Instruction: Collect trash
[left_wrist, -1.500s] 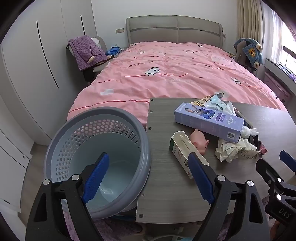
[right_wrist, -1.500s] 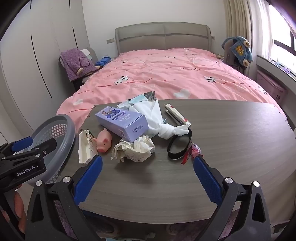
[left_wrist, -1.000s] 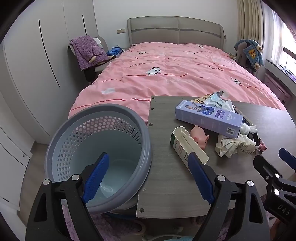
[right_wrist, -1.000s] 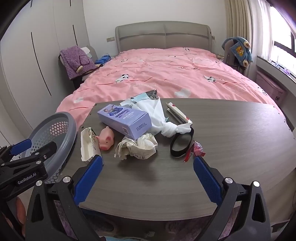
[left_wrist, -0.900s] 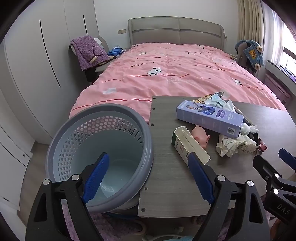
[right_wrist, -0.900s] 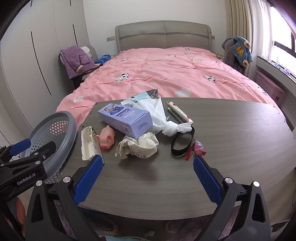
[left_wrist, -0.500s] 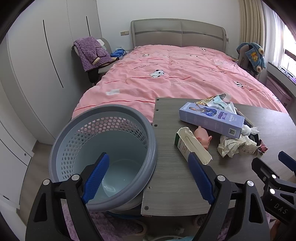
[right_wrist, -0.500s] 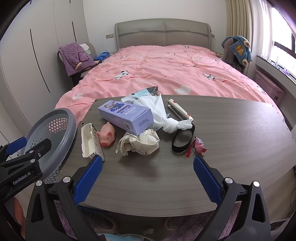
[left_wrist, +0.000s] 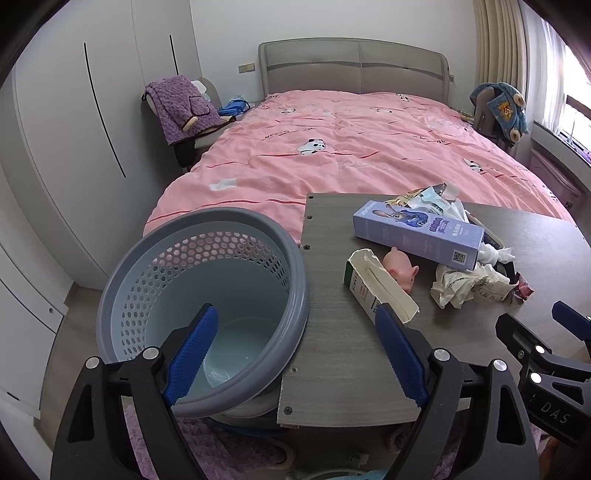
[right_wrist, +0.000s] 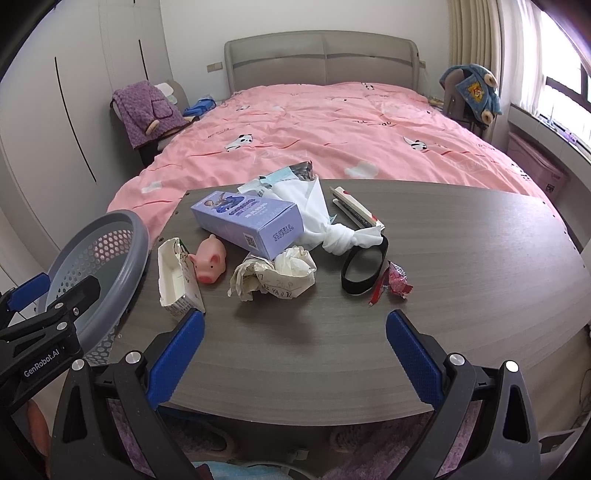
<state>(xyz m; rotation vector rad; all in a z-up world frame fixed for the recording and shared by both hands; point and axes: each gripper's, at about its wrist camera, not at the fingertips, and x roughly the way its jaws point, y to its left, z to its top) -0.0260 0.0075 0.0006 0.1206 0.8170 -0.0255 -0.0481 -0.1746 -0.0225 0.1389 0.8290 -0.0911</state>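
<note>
A: What lies around your grippers?

B: Your left gripper (left_wrist: 293, 347) hangs spread wide and empty, one finger over the grey bin (left_wrist: 207, 299), the other over the near left corner of the table (left_wrist: 340, 354). The bin stands on the floor, its rim touching the table's left edge. Your right gripper (right_wrist: 295, 347) hovers over the table's near edge, fingers wide apart, nothing between them.

A: And the trash?

B: It sits in a cluster on the left half of the table. Nearest you is an opened carton (right_wrist: 177, 280), lying on its side, long axis running from you toward the bed. Just beside it is a pink pig (right_wrist: 210, 260), snout toward the carton. Behind the pig lies a purple box (right_wrist: 247, 221), long axis slanting from far left to near right, one end over the paper wad (right_wrist: 273, 273). A knotted white bag (right_wrist: 321, 221) lies to the box's right, knot toward you, wrappers (right_wrist: 291, 173) at its far end.

A: Anything else in your way?

B: A black band (right_wrist: 364, 271) lies right of the wad, a red wrapper (right_wrist: 395, 282) touching it. A flat pack (right_wrist: 354, 208) lies behind the band. Past the table is the pink bed (right_wrist: 332, 129).
</note>
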